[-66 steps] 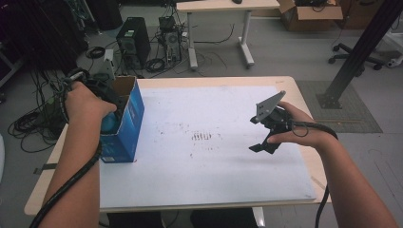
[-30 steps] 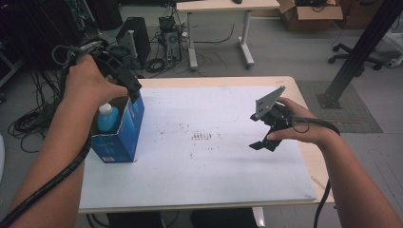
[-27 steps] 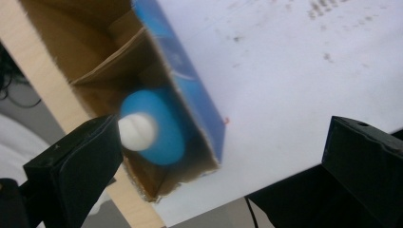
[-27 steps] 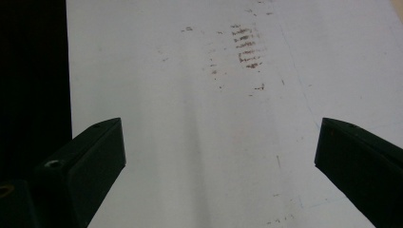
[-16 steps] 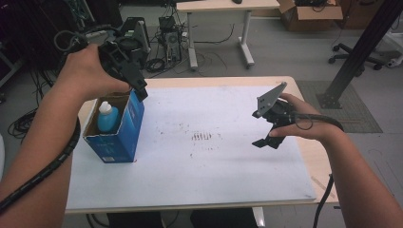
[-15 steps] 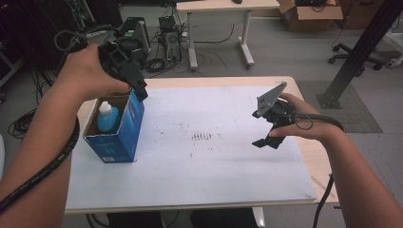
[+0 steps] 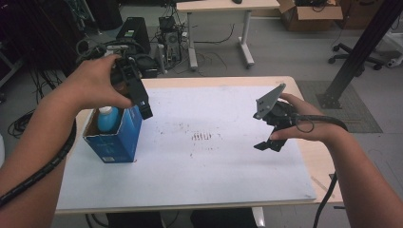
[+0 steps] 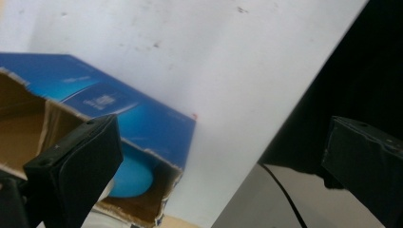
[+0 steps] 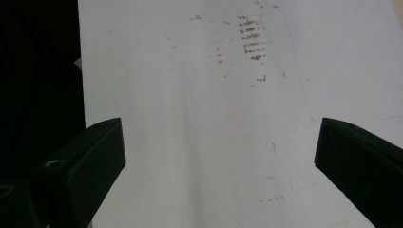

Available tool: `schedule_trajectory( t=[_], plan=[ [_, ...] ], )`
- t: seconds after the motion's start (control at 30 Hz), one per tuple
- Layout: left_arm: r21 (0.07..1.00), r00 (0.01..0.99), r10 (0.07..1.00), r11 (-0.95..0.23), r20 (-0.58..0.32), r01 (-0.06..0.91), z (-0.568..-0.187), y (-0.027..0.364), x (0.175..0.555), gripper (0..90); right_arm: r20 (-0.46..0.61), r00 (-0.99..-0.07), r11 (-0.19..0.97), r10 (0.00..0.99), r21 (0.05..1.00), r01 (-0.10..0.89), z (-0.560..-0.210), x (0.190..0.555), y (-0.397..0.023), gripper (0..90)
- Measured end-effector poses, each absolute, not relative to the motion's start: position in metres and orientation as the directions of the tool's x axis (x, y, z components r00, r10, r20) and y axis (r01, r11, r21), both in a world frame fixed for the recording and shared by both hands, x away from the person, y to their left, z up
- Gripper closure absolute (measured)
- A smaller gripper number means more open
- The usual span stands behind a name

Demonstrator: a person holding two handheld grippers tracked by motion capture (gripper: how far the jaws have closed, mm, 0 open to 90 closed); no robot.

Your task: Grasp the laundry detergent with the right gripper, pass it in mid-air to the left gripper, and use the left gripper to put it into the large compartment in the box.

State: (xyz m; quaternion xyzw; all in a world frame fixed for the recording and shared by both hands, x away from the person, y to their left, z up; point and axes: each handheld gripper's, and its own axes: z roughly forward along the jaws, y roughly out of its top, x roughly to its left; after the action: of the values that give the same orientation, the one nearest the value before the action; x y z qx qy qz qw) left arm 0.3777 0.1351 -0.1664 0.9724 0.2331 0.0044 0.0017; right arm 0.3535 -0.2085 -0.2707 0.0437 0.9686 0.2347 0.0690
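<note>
High view: left gripper is held up off the table above the far right corner of the blue box, jaws apart, nothing between them. Compared with 2.2 s ago, when this hand was down inside the box opening, it has lifted clear and swung toward the far side; in the last half second it has shifted a little right, its tips now just past the box's right edge. Blue bottle with a white cap stands upright inside the box, at the left of the white mat. The box has turned slightly since the earliest frame and now sits a bit farther right on the mat.

Left gripper view: both black jaws stand wide apart; the torn cardboard rim of the box lies below, with the bottle's rounded blue shoulder showing in the opening.

Right gripper hovers over the right half of the mat, grey plate up, almost unchanged from all earlier frames. Right gripper view: jaws wide apart over bare mat, a patch of brown smudges ahead. Same smudges sit mid-mat in the high view, between the two hands.
</note>
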Motion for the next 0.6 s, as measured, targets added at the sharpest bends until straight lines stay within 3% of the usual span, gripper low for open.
schedule_trajectory(
  t=[0.37, 0.6],
  plan=[
    [0.005, 0.975, 0.214, -0.977, -0.053, 0.214, -0.187, 0.113, 0.372, 0.2, -0.101, -0.988, 0.917, 0.117, 0.393, 0.069, -0.266, 0.362, -0.21, 2.9],
    [-0.015, 0.983, 0.18, -0.984, -0.044, 0.179, -0.203, 0.102, 0.376, 0.2, -0.068, -0.991, 0.954, 0.113, 0.287, 0.089, -0.265, 0.378, -0.205, 3.3]
  ],
)
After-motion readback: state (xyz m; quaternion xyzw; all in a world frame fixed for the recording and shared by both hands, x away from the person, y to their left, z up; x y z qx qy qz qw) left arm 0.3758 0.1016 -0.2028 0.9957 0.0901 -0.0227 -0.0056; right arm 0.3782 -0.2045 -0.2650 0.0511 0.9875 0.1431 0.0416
